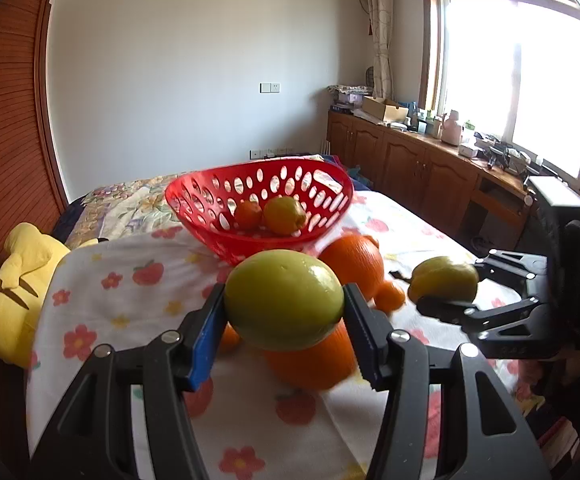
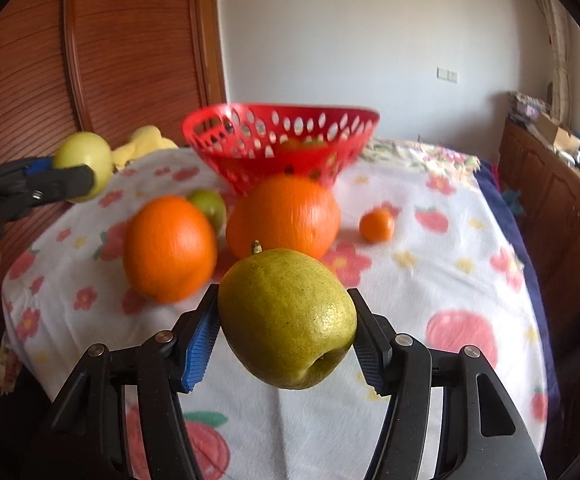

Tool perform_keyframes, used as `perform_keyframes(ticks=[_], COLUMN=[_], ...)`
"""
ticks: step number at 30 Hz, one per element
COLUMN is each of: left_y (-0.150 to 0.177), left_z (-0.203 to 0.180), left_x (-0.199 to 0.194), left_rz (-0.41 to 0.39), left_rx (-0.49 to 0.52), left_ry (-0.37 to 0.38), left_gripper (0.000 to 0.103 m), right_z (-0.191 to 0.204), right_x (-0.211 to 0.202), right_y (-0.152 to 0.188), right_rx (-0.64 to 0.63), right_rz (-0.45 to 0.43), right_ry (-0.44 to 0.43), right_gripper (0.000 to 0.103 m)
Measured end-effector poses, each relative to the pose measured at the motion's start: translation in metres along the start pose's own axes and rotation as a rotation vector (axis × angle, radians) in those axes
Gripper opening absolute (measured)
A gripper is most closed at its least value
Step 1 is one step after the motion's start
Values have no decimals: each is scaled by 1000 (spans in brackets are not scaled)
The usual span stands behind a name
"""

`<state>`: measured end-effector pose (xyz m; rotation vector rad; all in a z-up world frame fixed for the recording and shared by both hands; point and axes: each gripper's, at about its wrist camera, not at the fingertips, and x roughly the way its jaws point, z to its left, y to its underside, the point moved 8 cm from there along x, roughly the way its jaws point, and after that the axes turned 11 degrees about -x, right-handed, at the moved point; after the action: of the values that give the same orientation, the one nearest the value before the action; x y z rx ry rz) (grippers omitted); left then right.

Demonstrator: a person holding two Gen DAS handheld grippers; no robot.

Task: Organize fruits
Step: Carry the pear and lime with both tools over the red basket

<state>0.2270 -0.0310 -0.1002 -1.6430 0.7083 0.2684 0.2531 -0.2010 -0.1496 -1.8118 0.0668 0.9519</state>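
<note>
My left gripper is shut on a smooth green-yellow apple, held above the cloth; it also shows in the right wrist view. My right gripper is shut on a speckled green pear, which also shows in the left wrist view. The red perforated basket stands behind, holding a small orange and a yellow fruit. Two large oranges, a small tangerine and a green fruit lie on the cloth before the basket.
The flowered white cloth covers a bed. A yellow plush toy lies at the left edge. A wooden wall panel is on the left; a cluttered wooden cabinet runs under the window on the right.
</note>
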Motion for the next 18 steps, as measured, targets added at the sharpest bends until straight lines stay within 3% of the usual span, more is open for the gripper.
perform_keyframes(ticks=[11, 18], left_y=[-39, -55], left_z=[7, 10], left_x=[22, 37], left_rz=[-21, -19], left_rx=[49, 55], left_ry=[-26, -26], left_gripper=[55, 55], right_z=[-28, -36], right_x=[2, 28], right_y=[-67, -102], right_rx=[-58, -99], right_rz=[-55, -50], right_ry=[-2, -11], right_gripper=[62, 62])
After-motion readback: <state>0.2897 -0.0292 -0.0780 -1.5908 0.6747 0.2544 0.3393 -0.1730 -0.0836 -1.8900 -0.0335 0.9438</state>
